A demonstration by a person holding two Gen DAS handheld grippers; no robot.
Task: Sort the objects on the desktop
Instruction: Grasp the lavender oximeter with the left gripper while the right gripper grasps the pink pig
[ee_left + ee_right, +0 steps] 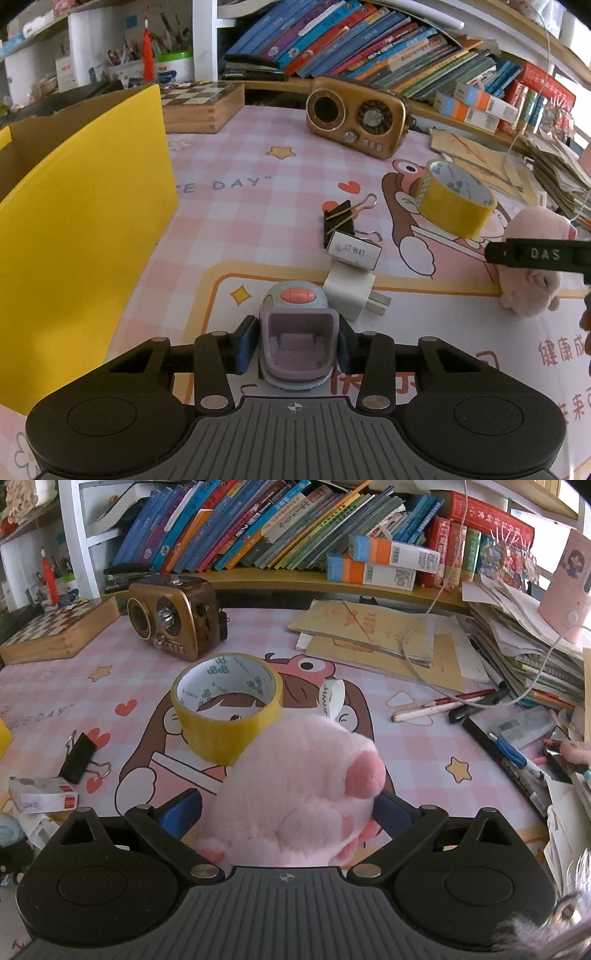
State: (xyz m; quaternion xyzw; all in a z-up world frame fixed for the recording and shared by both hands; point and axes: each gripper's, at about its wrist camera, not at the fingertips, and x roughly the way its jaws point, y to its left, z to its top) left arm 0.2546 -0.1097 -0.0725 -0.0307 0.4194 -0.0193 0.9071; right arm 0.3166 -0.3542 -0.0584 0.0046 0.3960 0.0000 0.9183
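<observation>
A small purple and blue toy-like gadget with an orange button (295,301) stands on the pink desk mat (236,221). My left gripper (297,347) is shut on it, one blue pad against each side. A pink plush pig (306,775) sits between the fingers of my right gripper (288,812). Those jaws stand open, with a gap showing at the left pad (183,810). In the left wrist view the plush pig (532,266) lies at the right with a black finger (535,254) of the right gripper across it.
A yellow cardboard box (85,229) stands open at the left. On the mat lie a yellow tape roll (225,709), a black binder clip (340,219), a staples box (354,253) and a white plug (351,291). A brown radio (354,114), a chessboard box (199,103), pens (443,703) and paper stacks ring the back and right.
</observation>
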